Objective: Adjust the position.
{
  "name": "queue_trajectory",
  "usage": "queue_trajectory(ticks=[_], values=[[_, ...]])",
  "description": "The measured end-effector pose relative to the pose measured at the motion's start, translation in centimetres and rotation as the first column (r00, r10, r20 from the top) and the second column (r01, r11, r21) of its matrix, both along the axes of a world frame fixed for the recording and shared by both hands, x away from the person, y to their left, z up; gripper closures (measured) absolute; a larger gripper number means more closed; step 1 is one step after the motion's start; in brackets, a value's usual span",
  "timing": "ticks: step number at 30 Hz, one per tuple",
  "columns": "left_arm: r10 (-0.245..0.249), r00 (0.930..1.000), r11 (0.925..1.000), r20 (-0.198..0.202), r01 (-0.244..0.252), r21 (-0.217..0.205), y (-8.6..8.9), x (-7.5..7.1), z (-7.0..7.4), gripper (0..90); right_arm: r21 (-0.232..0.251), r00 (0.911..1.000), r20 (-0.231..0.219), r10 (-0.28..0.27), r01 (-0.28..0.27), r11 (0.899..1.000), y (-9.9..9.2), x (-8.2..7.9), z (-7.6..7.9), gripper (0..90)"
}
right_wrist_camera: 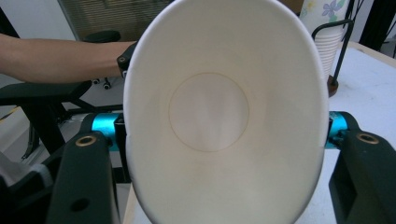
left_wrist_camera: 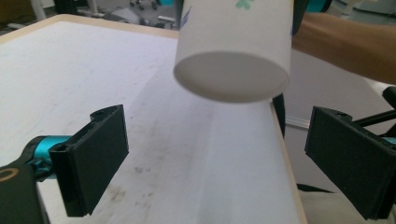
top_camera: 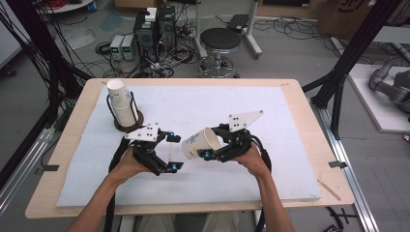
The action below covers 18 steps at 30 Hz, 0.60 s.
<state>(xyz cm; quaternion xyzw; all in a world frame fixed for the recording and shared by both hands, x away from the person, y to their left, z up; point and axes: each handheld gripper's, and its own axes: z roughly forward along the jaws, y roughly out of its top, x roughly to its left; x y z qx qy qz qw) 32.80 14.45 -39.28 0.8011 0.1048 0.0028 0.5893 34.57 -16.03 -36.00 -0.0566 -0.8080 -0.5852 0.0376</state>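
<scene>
Paper cup (top_camera: 200,143) gripped by the right gripper (top_camera: 209,153)
Keep your squeeze gentle so the rim stays round; your left gripper (top_camera: 173,152) stands open, holding nothing, beside the cup's base.

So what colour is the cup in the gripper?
White, with small blue-green prints; the paper cup shows best in the high view.

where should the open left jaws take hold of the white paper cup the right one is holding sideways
Grip the white paper cup across its lower wall, just behind the closed base, coming straight on from the base end. It lies on its side with the base facing the left gripper, whose jaws stand open on either side. The right gripper already clamps the rim end, squashing the mouth oval, so the stiffer base end is the free part.
</scene>
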Motion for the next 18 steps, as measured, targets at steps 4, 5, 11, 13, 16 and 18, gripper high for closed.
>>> queue_trajectory(ticks=[4,5,11,13,16,18], values=[[0.046,0.9989,0.9985,0.009,-0.046,0.029,1.3,-0.2,-0.3,6.1,-0.006,0.9999,0.003,-0.011,0.011,1.000,-0.1,0.0,0.0,35.4],[0.062,0.9980,0.9975,0.013,-0.062,0.032,1.6,-0.2,-0.5,6.1,-0.008,0.9999,0.001,-0.013,0.013,1.000,-0.1,0.0,0.0,35.4],[0.162,0.9867,0.9859,0.017,-0.162,0.041,3.8,-0.4,-1.4,6.1,-0.013,0.9990,-0.003,-0.045,0.045,0.999,-0.3,0.1,0.1,35.4],[0.197,0.9803,0.9793,0.019,-0.197,0.045,4.6,-0.5,-1.7,6.1,-0.014,0.9984,0.000,-0.056,0.056,0.998,-0.4,0.2,0.1,35.4],[0.244,0.9695,0.9684,0.020,-0.245,0.047,5.5,-0.6,-2.1,6.1,-0.019,0.9974,-0.001,-0.072,0.072,0.997,-0.5,0.2,0.1,35.4],[0.271,0.9624,0.9613,0.025,-0.272,0.047,6.1,-0.7,-2.4,6.1,-0.019,0.9969,-0.001,-0.079,0.079,0.997,-0.5,0.3,0.0,35.4]])
